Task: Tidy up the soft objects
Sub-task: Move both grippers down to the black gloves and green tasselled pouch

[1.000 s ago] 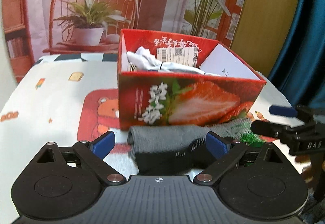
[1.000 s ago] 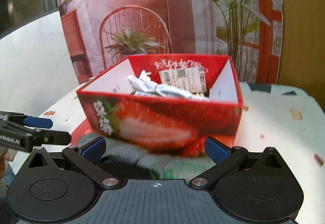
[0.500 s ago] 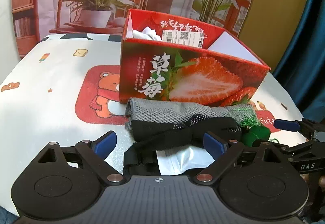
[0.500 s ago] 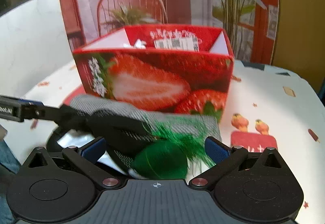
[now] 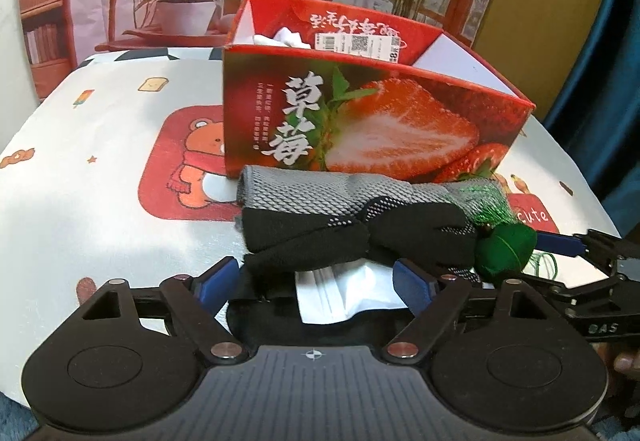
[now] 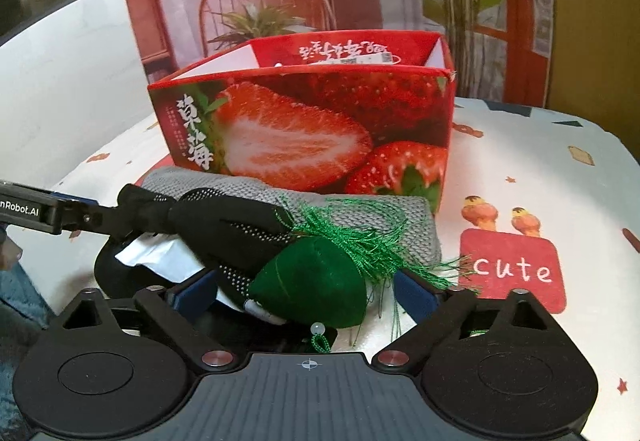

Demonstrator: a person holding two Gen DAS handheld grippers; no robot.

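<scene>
A heap of soft things lies in the middle of both views, on the tablecloth directly in front of a red strawberry box. At the back of the heap is a folded grey knit cloth (image 5: 320, 187), resting against the foot of the box. Draped over it is a black glove with white grip dots (image 5: 356, 231), twisted at its centre. At the lower middle of the left wrist view, a white folded sheet (image 5: 344, 291) pokes out from under the glove. At the right end of the heap sits a green plush pouch with a green tassel (image 6: 316, 279), filling the lower centre of the right wrist view.

The left gripper (image 5: 316, 283) is spread wide, its blue pads either side of the glove and white sheet, gripping nothing. The right gripper (image 6: 308, 295) is likewise wide, its pads flanking the green pouch without closing on it.

The strawberry box (image 5: 360, 121) is open-topped, with white cloth and a barcode label visible inside. The tablecloth (image 5: 100, 161) is white with a red bear patch and small cartoon prints.
</scene>
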